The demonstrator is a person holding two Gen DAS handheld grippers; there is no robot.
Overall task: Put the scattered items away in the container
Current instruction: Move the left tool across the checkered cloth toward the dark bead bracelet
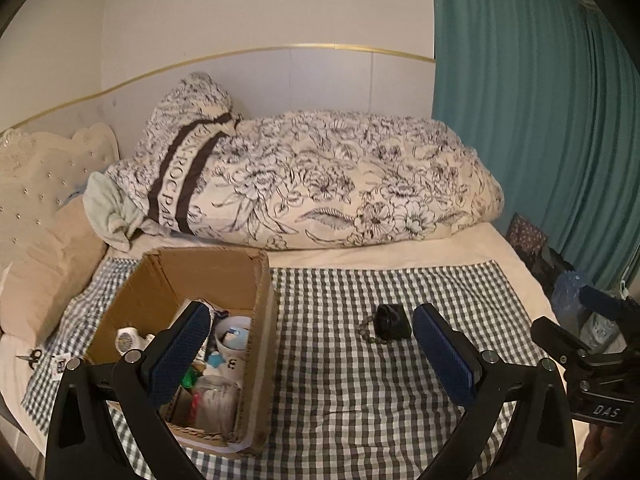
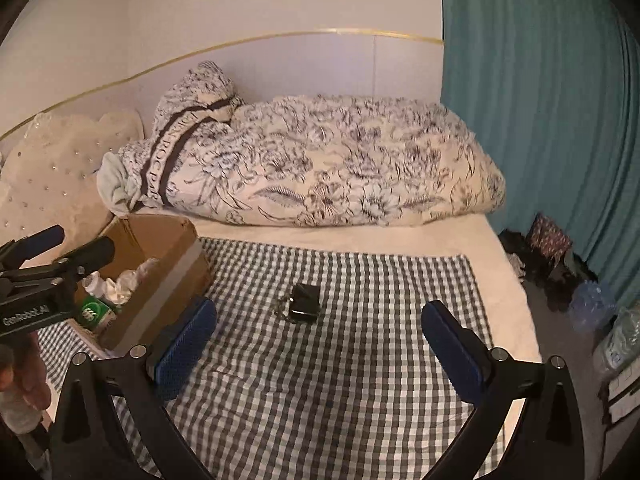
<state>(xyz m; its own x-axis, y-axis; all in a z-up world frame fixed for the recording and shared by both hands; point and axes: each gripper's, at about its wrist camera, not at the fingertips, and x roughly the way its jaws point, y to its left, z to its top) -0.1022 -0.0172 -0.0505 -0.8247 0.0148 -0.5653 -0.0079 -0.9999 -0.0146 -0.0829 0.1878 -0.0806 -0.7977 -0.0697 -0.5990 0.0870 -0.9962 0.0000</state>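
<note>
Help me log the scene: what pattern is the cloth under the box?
Grey-and-white check cloth, clearest in the right wrist view.

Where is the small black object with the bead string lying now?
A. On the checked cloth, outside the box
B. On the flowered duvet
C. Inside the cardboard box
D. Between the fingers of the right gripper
A: the small black object lies on the checked cloth, to the right of the cardboard box, and no gripper holds it.

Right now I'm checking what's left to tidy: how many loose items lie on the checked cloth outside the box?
2: a black item with a bead string touching it, mid-cloth right of the box. Scissors lie left of it, by the cloth's edge; more may be hidden.
</note>
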